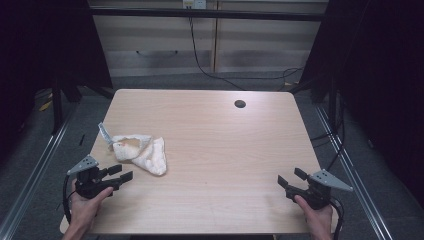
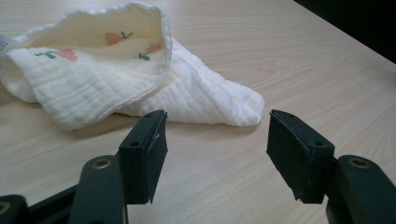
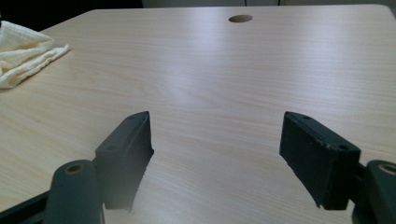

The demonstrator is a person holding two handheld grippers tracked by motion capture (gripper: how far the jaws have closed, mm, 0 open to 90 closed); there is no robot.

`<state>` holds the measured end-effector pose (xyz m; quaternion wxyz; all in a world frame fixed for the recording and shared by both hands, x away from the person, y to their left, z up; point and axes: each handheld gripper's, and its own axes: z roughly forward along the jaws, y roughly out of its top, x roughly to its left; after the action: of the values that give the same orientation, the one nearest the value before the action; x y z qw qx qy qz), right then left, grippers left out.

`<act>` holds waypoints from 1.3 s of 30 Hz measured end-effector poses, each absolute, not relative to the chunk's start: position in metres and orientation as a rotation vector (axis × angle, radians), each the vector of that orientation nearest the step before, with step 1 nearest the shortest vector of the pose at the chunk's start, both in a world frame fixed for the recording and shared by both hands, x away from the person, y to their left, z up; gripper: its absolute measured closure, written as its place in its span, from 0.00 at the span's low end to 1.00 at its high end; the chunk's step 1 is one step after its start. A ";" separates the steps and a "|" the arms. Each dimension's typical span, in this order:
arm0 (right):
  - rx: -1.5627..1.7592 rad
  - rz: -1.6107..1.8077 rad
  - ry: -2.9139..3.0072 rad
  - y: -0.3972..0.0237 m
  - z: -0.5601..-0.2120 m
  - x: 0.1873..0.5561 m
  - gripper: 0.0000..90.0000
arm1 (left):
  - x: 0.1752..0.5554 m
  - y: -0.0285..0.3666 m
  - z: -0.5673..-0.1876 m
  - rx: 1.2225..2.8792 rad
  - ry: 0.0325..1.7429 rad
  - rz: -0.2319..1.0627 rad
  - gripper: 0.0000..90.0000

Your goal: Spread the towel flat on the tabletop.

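Your left gripper (image 1: 120, 173) sits at the near left corner of the wooden table (image 1: 225, 150), at about 8 o'clock from the table's middle, held in your left hand (image 1: 85, 207) with its grey three-cornered plate on top. Its jaws stand wide apart with nothing between them, and they point toward 2 o'clock, at the crumpled white cloth (image 1: 142, 152). The cloth lies on the table's left half, at about 9 o'clock from the middle and just beyond those jaw tips, near them but not touching. In the left gripper view the cloth (image 2: 116, 74) is folded loosely over itself, its upper flap curled open to show small orange and green prints, and one tapered corner reaches out to the space ahead of the open jaws. Your right gripper (image 1: 291, 179) rests at the near right corner, at about 4 o'clock from the middle, in your right hand (image 1: 317, 215), well apart from the cloth. Its jaws also stand wide and empty, aimed toward 10 o'clock across bare wood. In the right gripper view the cloth (image 3: 23, 51) lies far off at the upper left, and the round hole (image 3: 240, 18) in the tabletop sits at 12 o'clock near the far edge.
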<state>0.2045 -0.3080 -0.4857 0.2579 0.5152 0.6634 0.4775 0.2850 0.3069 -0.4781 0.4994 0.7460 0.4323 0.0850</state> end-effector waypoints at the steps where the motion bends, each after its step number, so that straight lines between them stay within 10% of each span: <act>1: 1.398 1.289 1.801 -0.308 -0.486 0.205 0.28 | 0.286 0.306 -0.479 1.811 1.047 0.202 0.43; 32: 1.416 1.283 1.956 -0.301 -0.488 0.214 0.27 | 0.353 0.271 -0.457 1.977 1.003 0.225 0.64; 39: 1.401 1.285 1.953 -0.299 -0.486 0.211 0.26 | 0.360 0.259 -0.474 2.051 1.034 0.208 0.51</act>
<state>0.2108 -0.2994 -0.4860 0.2065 0.5028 0.7011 0.4614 0.3597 0.2589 -0.4738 0.4057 0.8129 0.4096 0.0824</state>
